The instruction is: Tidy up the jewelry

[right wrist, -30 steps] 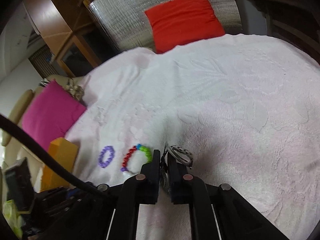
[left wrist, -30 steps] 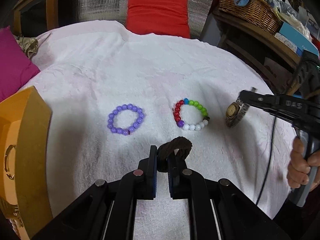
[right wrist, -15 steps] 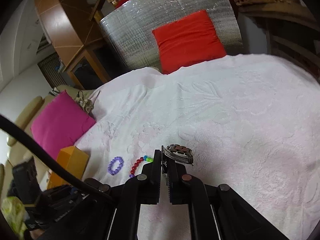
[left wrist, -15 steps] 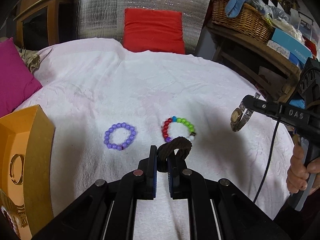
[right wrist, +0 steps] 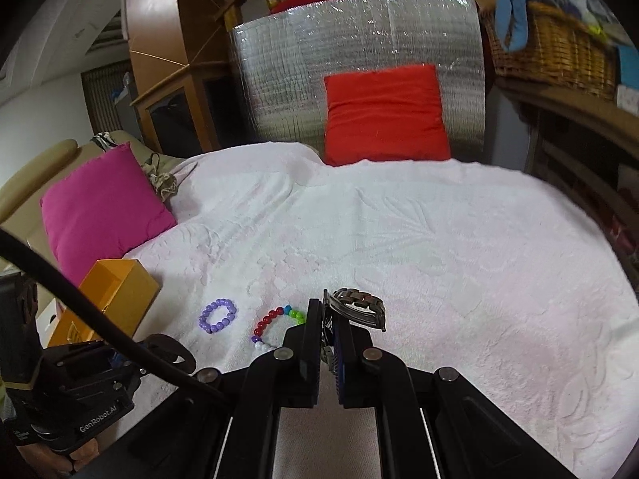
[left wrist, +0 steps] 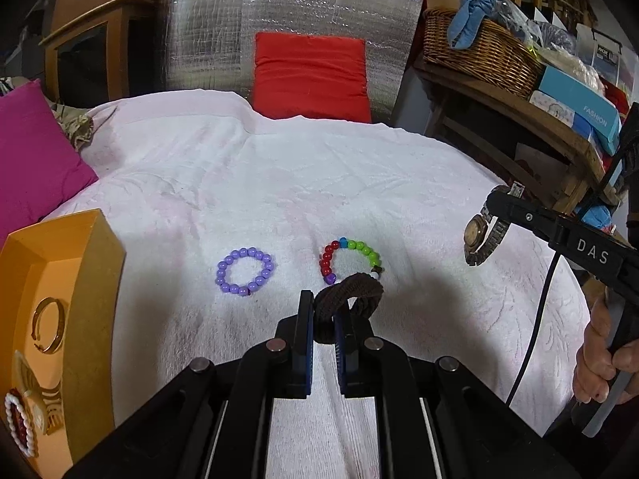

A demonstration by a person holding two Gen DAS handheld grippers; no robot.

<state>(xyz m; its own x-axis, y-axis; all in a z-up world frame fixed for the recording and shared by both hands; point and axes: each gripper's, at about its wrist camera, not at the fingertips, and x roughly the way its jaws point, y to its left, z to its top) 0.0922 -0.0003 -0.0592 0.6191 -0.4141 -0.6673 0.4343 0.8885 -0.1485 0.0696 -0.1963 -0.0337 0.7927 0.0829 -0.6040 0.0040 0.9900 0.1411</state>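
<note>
Two beaded bracelets — multicoloured bracelet [left wrist: 348, 257] half hidden behind brown band [left wrist: 347, 299]; watch [right wrist: 355, 307] part-hidden

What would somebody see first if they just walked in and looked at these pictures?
Probably the two black grippers, each lifting jewelry above the white blanket: the left gripper pinches a brown braided bracelet, and the right gripper pinches a metal wristwatch. Next, two bright bead bracelets lying on the blanket: a purple bracelet and, to its right, a rainbow bracelet. At the left edge sits an orange box already holding jewelry.
</note>
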